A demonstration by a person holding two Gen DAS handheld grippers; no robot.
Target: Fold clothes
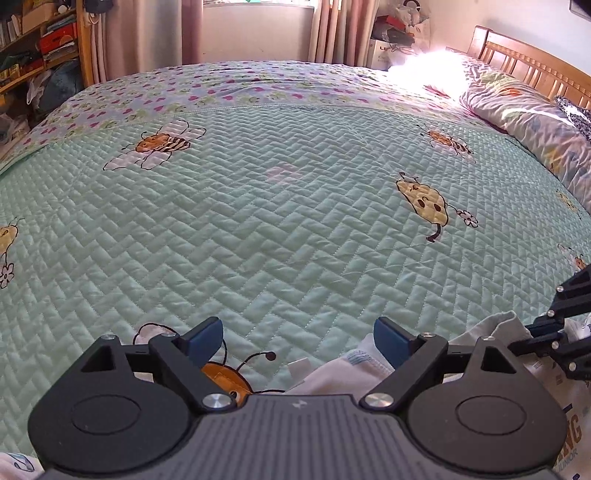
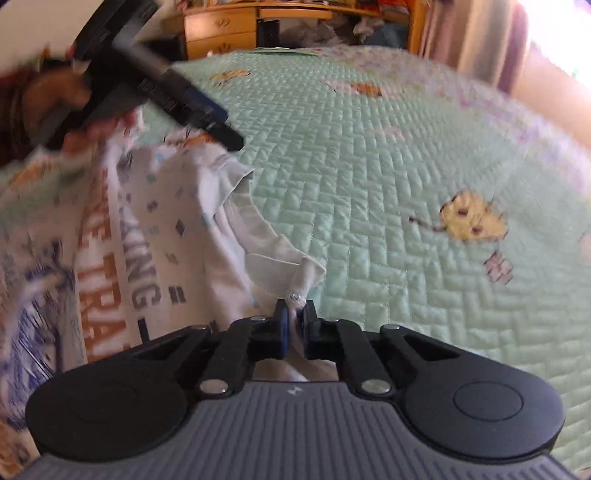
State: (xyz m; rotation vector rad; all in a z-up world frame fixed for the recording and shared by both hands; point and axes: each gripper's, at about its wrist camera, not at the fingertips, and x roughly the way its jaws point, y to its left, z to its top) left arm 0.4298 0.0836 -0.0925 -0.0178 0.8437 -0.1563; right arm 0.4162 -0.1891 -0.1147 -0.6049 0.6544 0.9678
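A white printed T-shirt (image 2: 155, 236) is seen lying rumpled on a bed covered by a mint-green quilted bedspread (image 1: 280, 229) printed with bees and ladybirds. In the right wrist view, which is blurred, the shirt is spread across the left part of the picture, with orange and grey lettering and blue graphics on its front. The right tongs (image 2: 295, 314) are brought together on a bunched edge of the white fabric, and a small tuft of cloth is pinched between the blue pads (image 2: 283, 325). From that pinch a fold of the shirt is drawn up and to the left toward the rest of the garment.

The left tongs (image 1: 297, 338) are held wide apart above the bedspread, with nothing between their blue pads (image 1: 207, 338). Just beneath and beside their right finger, a white edge of the T-shirt with a ribbed hem is visible. An orange bee print on the bedspread is partly covered by the left finger. In the right wrist view the left tongs are seen at the upper left, over the far end of the shirt, gripped by a person's hand (image 2: 55, 99); whether the cloth is touched there cannot be told.

A patterned pillow (image 1: 524, 122) lies against a wooden headboard (image 1: 532, 70) at the far right of the bed. A wooden bookshelf (image 1: 40, 48) and curtains (image 1: 332, 29) stand beyond the bed.
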